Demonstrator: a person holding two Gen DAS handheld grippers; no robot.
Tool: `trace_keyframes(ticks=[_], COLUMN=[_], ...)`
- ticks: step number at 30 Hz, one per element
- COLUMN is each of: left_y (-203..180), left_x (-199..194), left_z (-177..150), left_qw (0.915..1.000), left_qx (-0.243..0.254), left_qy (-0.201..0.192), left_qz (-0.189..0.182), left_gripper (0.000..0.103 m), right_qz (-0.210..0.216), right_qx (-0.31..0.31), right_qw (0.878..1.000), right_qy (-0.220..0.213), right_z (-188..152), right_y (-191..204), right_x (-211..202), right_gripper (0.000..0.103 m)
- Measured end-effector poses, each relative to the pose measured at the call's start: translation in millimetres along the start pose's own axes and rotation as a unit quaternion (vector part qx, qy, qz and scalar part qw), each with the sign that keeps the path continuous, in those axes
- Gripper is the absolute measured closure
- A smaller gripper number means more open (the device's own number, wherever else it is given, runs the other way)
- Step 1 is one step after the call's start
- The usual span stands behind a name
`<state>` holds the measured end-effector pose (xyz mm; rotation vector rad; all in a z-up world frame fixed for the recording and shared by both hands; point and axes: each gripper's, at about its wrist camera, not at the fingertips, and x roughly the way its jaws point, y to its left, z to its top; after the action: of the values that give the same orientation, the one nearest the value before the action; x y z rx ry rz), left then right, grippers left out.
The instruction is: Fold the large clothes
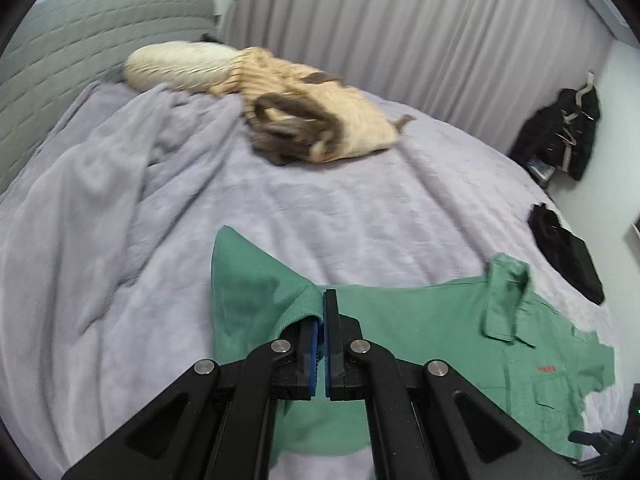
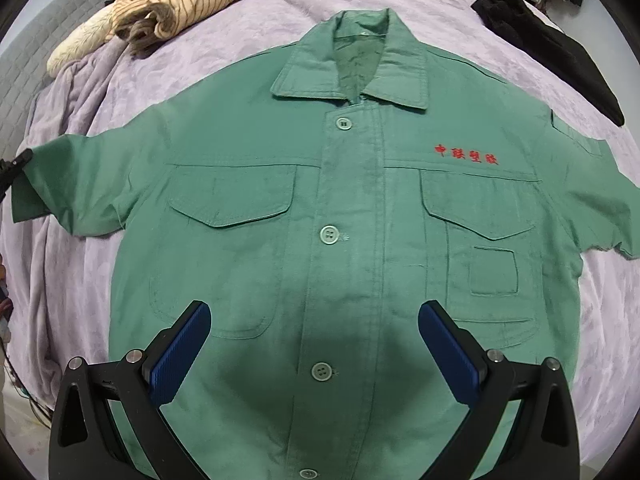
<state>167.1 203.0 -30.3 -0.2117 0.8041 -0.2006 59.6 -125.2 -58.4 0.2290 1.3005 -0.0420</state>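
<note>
The green work shirt (image 2: 320, 208) lies flat on its back on the purple bed cover (image 2: 440, 12), buttons up, so I can fold it neatly. I use the shirt as my marker for everything. My left gripper (image 1: 322, 320) has its jaws squeezed tight on the edge of one short sleeve (image 1: 256, 280), and the cloth is pinched between the blue pads. I hold the sleeve up off the cover like a little tent, because I think it has to swing in over the shirt's front. My right gripper (image 2: 314, 344) hangs over the lower front of the shirt, near the button row, with its jaws wide apart and nothing in them. I think it waits there to press the shirt down or grab the hem. Past the shirt's collar (image 2: 352, 64) sits a striped tan garment (image 2: 192, 0), well apart. A black garment (image 2: 548, 48) lies off beside the shirt's other shoulder.
</note>
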Motion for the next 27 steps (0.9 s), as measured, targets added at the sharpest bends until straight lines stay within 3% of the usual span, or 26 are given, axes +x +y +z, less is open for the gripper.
trace_keyframes(ticks=[3, 6, 11, 14, 18, 19, 20, 21, 22, 24, 27], left_y=[-91.2, -178.9, -271.1, -282.1, -271.5, -268.0, -262.7, -255.8, -247.8, -230.3, -193.3], left_x=[17.0, 48.4, 106.3, 121.0, 112.1, 106.8, 100.0, 92.9, 88.8, 73.1, 61.4], left_z=[3.4, -21.4, -95.7, -131.1, -148.3, -150.3, -150.4, -150.1, -147.9, -145.5, -143.5], left_qw=[0.9960, 0.9877, 0.9713, 0.9611, 0.9569, 0.9562, 0.9559, 0.9557, 0.9564, 0.9581, 0.9621], left_qx=[0.054, 0.093, 0.194, 0.239, 0.256, 0.260, 0.264, 0.267, 0.267, 0.267, 0.238], left_qy=[0.009, 0.050, 0.118, 0.136, 0.137, 0.133, 0.128, 0.124, 0.119, 0.093, 0.102], left_qz=[-0.071, -0.116, -0.070, -0.028, -0.017, -0.015, -0.010, -0.002, 0.013, 0.045, 0.085], left_gripper=[0.100, 0.100, 0.100, 0.100, 0.100, 0.095, 0.082, 0.032, 0.000, 0.000, 0.000], right_qz=[0.001, -0.003, -0.018, -0.019, -0.019, -0.019, -0.018, -0.014, -0.009, 0.002, 0.014], right_qx=[0.025, 0.048, 0.086, 0.102, 0.096, 0.088, 0.080, 0.069, 0.060, 0.029, -0.028], right_qw=[1.000, 0.998, 0.996, 0.994, 0.995, 0.996, 0.996, 0.997, 0.998, 0.998, 0.997], right_qy=[-0.015, -0.027, -0.027, -0.019, -0.018, -0.021, -0.025, -0.030, -0.035, -0.048, -0.068], right_z=[1.3, 2.0, 2.5, 2.3, 6.4, 8.9, 12.5, 18.4, 22.4, 35.8, 58.0], right_y=[-28.2, -61.7, -118.7, -146.2, -160.3, -159.3, -155.1, -148.1, -141.5, -119.0, -72.6], right_x=[-8.8, -15.7, -13.3, -6.7, -4.4, -5.7, -6.3, -7.2, -8.0, -6.6, -0.4], right_gripper=[0.000, 0.000, 0.000, 0.000, 0.000, 0.000, 0.000, 0.000, 0.000, 0.000, 0.000])
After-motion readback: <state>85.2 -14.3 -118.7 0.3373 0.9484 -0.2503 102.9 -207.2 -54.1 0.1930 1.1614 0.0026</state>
